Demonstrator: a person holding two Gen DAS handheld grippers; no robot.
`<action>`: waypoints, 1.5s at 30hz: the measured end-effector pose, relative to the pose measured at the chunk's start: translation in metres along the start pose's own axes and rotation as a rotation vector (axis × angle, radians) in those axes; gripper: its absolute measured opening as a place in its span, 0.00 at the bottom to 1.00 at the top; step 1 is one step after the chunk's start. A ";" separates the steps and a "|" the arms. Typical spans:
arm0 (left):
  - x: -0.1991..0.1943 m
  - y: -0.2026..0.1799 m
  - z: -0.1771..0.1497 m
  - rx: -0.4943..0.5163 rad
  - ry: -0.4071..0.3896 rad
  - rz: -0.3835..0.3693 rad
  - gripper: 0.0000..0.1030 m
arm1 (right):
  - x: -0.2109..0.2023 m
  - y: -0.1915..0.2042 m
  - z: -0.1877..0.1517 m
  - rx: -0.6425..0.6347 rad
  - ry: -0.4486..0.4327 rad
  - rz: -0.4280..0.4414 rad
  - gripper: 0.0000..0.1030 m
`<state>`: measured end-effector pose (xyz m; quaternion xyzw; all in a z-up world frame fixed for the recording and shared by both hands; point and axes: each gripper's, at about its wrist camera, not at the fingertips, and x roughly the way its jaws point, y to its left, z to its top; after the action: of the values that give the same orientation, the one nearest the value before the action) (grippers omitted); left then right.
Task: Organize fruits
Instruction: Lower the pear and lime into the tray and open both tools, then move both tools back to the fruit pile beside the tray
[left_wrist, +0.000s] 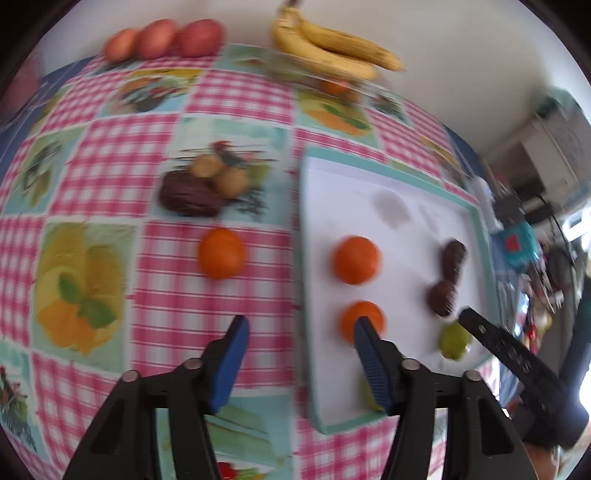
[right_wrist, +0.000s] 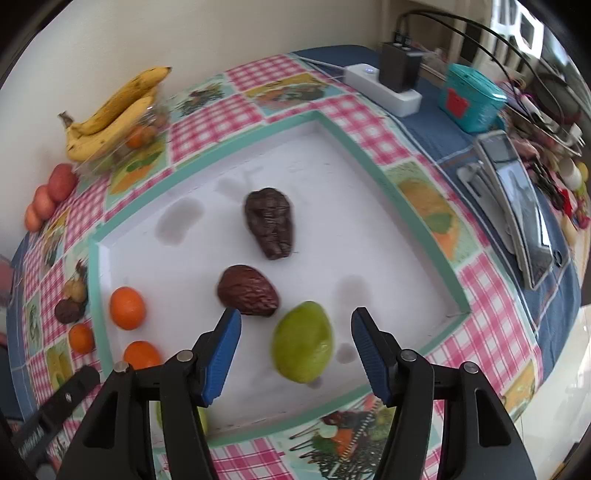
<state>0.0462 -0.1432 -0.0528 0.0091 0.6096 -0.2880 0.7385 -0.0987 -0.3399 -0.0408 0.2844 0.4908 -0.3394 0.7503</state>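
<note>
On the checked cloth (left_wrist: 236, 96), our left claw (left_wrist: 301, 325) hangs spread beside an orange (left_wrist: 221, 253); only the right view shows our right claw (right_wrist: 295, 319) spread over a green fruit (right_wrist: 303, 341) on the tray (right_wrist: 369, 162), clutter beyond.

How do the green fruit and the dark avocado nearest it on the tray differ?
The green fruit is smooth and bright yellow-green; the dark avocado is wrinkled and brown. The green fruit looks bigger and sits between the right gripper's open fingers; the dark avocado lies beyond the left fingertip. Both rest on the white tray.
</note>
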 end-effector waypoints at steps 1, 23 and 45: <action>-0.002 0.006 0.002 -0.022 -0.012 0.015 0.68 | 0.000 0.003 0.000 -0.012 -0.001 0.002 0.65; -0.040 0.078 0.025 -0.198 -0.217 0.259 1.00 | -0.017 0.058 -0.005 -0.223 -0.167 0.082 0.93; -0.056 0.132 0.054 -0.241 -0.275 0.396 1.00 | -0.011 0.156 0.001 -0.424 -0.184 0.188 0.93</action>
<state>0.1473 -0.0297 -0.0331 0.0010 0.5199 -0.0619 0.8520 0.0211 -0.2434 -0.0154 0.1330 0.4523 -0.1821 0.8629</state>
